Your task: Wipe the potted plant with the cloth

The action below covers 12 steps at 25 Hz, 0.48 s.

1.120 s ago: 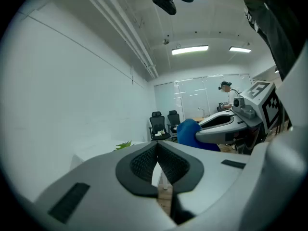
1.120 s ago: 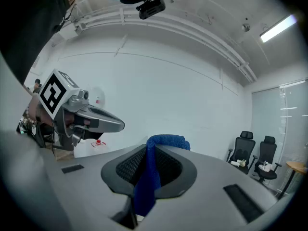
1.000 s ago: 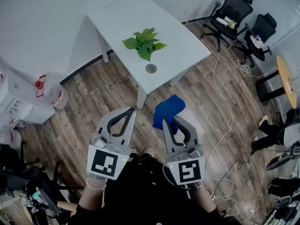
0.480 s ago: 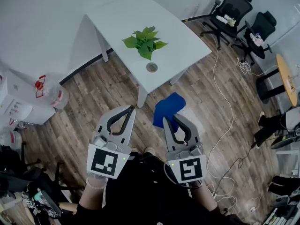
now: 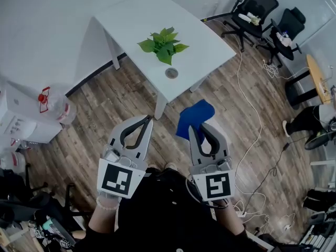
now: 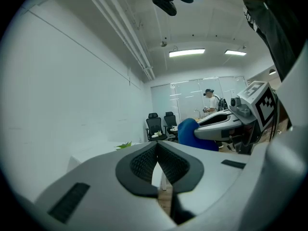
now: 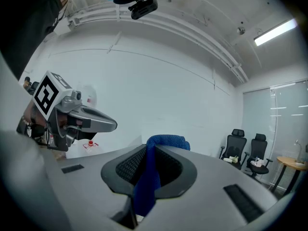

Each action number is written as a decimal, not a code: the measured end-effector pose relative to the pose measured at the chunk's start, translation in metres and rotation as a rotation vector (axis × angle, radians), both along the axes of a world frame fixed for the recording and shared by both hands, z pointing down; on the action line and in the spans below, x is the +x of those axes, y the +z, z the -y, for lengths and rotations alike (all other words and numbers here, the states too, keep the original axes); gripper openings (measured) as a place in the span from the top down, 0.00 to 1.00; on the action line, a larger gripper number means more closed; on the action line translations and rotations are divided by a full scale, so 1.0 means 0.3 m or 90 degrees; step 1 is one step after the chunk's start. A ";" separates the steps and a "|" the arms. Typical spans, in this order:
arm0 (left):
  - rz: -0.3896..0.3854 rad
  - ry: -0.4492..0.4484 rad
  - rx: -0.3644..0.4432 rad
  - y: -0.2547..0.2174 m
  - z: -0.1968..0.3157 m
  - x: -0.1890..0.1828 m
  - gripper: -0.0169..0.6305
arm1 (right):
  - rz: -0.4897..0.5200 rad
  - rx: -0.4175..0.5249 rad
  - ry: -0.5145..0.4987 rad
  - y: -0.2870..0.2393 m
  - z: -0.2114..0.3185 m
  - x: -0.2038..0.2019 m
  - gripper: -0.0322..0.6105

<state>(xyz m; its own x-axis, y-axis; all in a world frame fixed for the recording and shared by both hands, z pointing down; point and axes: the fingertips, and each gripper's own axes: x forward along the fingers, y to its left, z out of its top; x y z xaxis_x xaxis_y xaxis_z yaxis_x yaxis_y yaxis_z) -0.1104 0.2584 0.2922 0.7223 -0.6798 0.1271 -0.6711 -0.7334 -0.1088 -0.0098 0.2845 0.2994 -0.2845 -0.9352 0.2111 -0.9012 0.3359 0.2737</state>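
A small green potted plant stands on the white table ahead of me, its leaves just peeking over the left gripper's body in the left gripper view. My right gripper is shut on a blue cloth that bunches past its tips; the cloth hangs between the jaws in the right gripper view. My left gripper is shut and holds nothing, beside the right one at about the same height. Both are short of the table's near corner, over the floor.
A round metal grommet sits in the table near its front corner. Black office chairs stand at the right, with cables trailing across the wooden floor. A water jug with a red cap is at the left wall.
The view has shifted slightly; both grippers keep their pose, and the right one with the blue cloth has edged a little to the right.
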 end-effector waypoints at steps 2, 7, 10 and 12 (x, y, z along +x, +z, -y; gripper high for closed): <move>0.002 0.006 0.002 0.005 -0.008 -0.016 0.95 | 0.001 0.006 0.007 -0.002 -0.009 -0.012 0.83; -0.003 0.013 -0.004 0.025 -0.016 -0.047 0.95 | 0.001 0.005 0.023 0.015 -0.027 -0.032 0.83; 0.000 0.015 -0.001 0.029 -0.014 -0.056 0.95 | 0.005 0.003 0.030 0.017 -0.032 -0.038 0.83; -0.001 0.015 -0.001 0.027 -0.012 -0.055 0.95 | 0.005 0.002 0.033 0.017 -0.031 -0.031 0.83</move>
<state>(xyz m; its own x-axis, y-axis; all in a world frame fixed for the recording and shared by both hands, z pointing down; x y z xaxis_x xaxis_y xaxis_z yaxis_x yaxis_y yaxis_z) -0.1268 0.2619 0.3003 0.7388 -0.6620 0.1267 -0.6534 -0.7495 -0.1060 -0.0189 0.2938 0.3046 -0.2370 -0.9495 0.2057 -0.9195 0.2876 0.2678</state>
